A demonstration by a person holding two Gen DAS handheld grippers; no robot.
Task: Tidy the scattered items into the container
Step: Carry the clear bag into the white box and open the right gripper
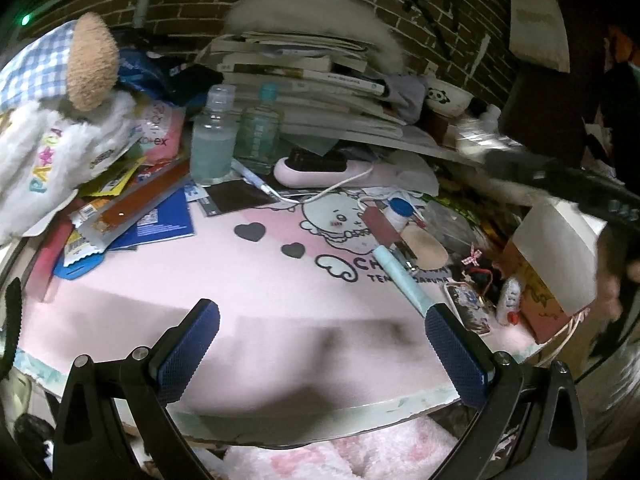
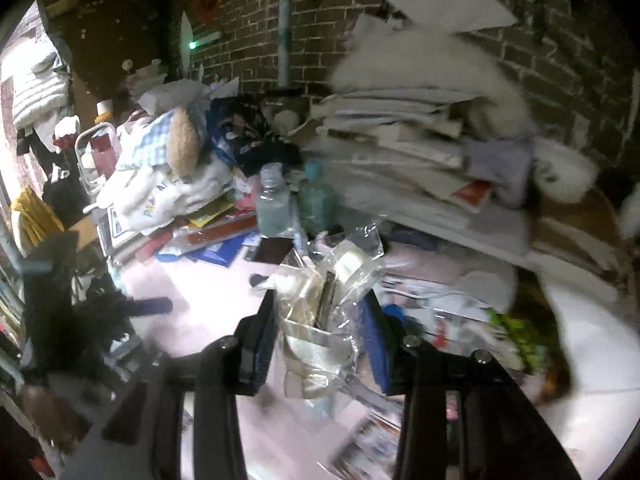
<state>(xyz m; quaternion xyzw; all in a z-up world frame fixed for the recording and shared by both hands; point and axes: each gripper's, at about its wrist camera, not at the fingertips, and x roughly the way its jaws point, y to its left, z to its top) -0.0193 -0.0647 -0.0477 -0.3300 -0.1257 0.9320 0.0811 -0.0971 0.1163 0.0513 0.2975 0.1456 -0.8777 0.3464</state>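
Clear plastic packet (image 2: 320, 304) clamped in right tongs (image 2: 320, 344); cardboard box (image 1: 556, 264) lay right, nearer that hand. Left tongs (image 1: 320, 348) spread, empty.

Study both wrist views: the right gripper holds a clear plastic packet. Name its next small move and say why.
Probably carry the clear plastic packet across to the open box at the mat's right edge and let go above it. The right gripper is clamped on the packet, clear of the pink mat, while the left gripper is open, holding nothing.
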